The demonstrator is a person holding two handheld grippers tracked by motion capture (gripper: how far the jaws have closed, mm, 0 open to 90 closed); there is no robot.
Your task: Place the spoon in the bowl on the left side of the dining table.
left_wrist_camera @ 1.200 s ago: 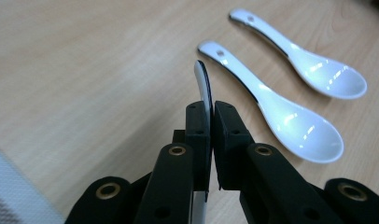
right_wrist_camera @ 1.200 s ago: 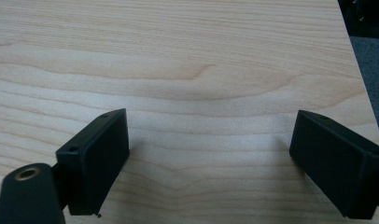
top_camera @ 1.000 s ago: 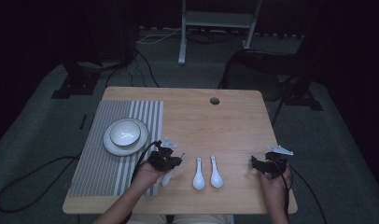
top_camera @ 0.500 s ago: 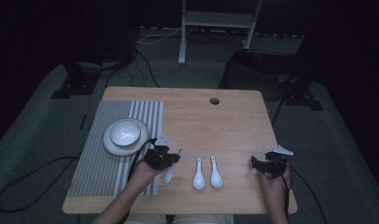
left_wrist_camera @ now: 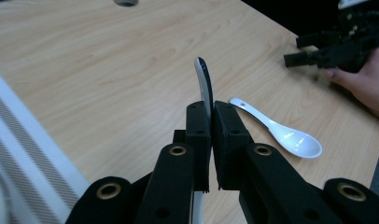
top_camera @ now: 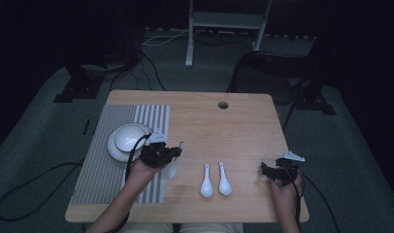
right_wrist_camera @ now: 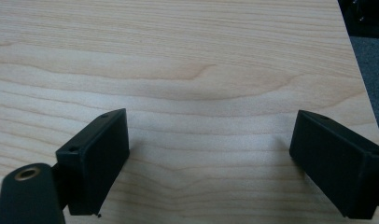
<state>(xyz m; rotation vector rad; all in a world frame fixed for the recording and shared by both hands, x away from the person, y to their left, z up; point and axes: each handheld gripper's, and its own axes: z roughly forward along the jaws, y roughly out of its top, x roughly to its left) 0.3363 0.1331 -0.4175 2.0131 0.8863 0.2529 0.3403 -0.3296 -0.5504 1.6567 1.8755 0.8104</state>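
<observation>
My left gripper (top_camera: 175,152) (left_wrist_camera: 211,112) is shut on a white ceramic spoon (top_camera: 172,169) (left_wrist_camera: 204,81), held on edge just right of the striped placemat (top_camera: 95,165). Two more white spoons (top_camera: 206,180) (top_camera: 224,179) lie side by side on the table near its front; one of them (left_wrist_camera: 283,134) appears in the left gripper view. A white bowl (top_camera: 128,137) sits on a white plate (top_camera: 115,150) on the placemat, just left of my left gripper. My right gripper (top_camera: 266,171) (right_wrist_camera: 208,158) rests open near the table's front right, with bare wood between its jaws.
The wooden table (top_camera: 234,136) has a round cable hole (top_camera: 223,105) near its far edge. The table's right edge (right_wrist_camera: 360,88) lies close to my right gripper. Cables and stand legs lie on the dark floor beyond the table.
My left gripper has moved left and away from the front edge, toward the bowl, carrying the spoon. The right gripper has stayed where it was.
</observation>
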